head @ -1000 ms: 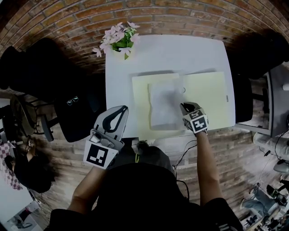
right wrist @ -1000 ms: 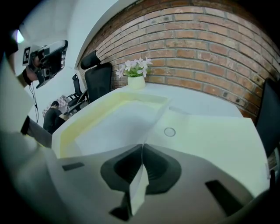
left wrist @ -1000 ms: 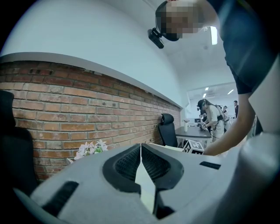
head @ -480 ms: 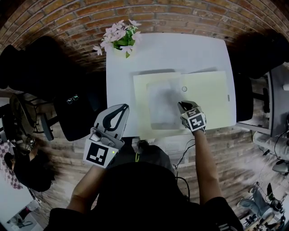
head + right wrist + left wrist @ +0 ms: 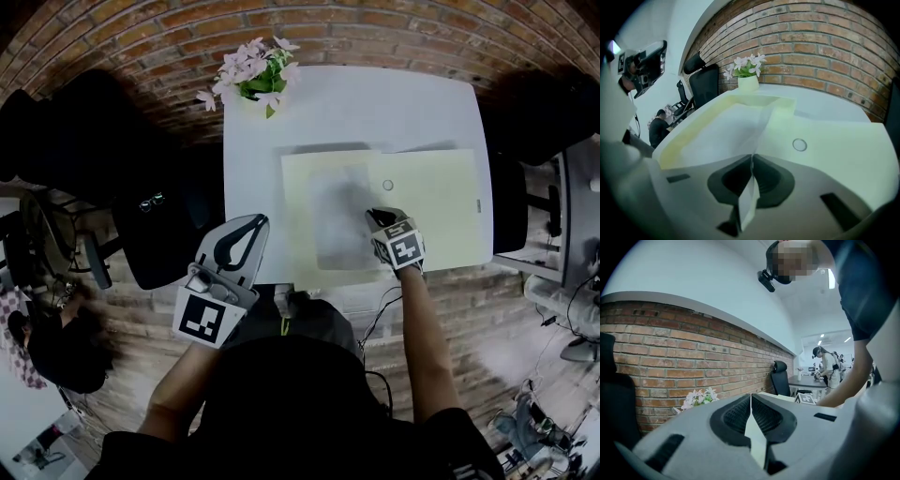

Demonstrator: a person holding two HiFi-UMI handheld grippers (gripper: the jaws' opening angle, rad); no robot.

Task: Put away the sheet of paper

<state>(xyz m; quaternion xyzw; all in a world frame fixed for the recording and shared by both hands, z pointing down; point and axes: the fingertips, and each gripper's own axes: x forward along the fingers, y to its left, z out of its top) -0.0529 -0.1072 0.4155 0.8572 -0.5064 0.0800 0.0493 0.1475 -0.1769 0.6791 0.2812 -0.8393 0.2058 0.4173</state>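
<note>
**Both grippers closed, one on paper**

The person's right gripper (image 5: 373, 217) points steeply down at the right. Its jaws are pressed together on the right edge of the sheet of paper (image 5: 336, 211). The right forearm (image 5: 419, 328) runs straight back from it toward the body. The left gripper (image 5: 254, 225) hangs at the near left, almost level, with its jaws together and nothing between them. The left forearm (image 5: 183, 375) angles in toward the body behind it.

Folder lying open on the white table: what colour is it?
Pale yellow; the folder shows best in the head view.
</note>
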